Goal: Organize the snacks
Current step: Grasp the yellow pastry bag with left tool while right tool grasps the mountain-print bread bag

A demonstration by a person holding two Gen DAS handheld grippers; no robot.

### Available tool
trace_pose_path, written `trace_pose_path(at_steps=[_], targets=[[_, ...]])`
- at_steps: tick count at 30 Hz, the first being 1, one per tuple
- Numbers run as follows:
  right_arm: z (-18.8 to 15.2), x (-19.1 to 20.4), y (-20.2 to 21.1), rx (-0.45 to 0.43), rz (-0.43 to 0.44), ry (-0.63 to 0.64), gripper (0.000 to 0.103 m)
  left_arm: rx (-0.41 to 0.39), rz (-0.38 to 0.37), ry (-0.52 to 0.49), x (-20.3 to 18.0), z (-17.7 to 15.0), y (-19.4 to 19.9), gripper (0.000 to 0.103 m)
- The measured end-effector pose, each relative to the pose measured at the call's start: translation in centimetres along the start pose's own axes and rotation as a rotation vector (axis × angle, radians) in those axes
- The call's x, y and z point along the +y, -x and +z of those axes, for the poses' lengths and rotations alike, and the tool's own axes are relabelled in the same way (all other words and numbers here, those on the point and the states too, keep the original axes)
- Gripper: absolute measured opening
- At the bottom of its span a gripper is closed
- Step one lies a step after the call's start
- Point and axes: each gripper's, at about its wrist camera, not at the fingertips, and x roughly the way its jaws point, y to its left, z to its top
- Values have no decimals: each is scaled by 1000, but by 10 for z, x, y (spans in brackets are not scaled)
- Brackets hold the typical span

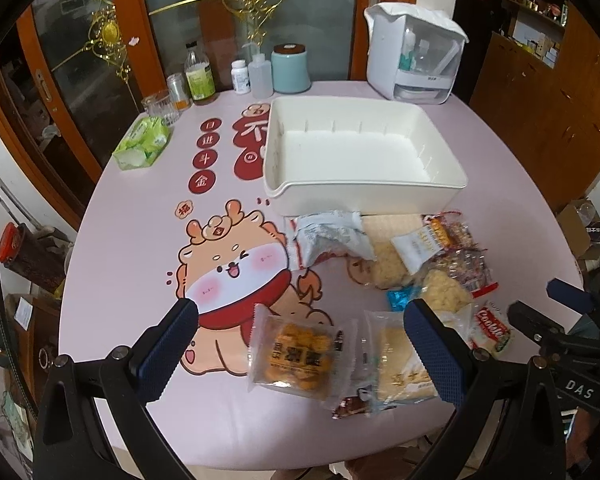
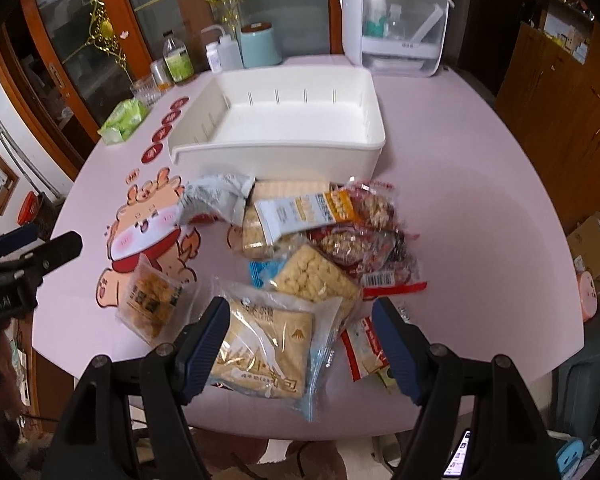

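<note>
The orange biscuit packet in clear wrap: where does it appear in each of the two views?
Left wrist: orange biscuit packet, lower centre, between the open fingers of the left gripper.
Right wrist: same packet, lower left, left of the right gripper.
Shared landmark: white bin beyond the snacks.

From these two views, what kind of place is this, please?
Most likely a home dining room: a table under a pink cartoon-printed cover, household bottles and jars at its far edge, and glass-paned wooden doors hung with gold ornaments behind. Snack packets and a white storage bin sit on it.
</note>
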Motion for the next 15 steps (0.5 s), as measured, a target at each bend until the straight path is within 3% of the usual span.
trace_pose_path(at_steps=[9, 15], targets=[[-18, -4, -47, 108, 63, -30, 74, 109, -29, -37, 31, -17, -50, 102], [-31, -5, -81, 176, 110, -56, 74, 266, -176, -30, 45, -34, -96, 102]])
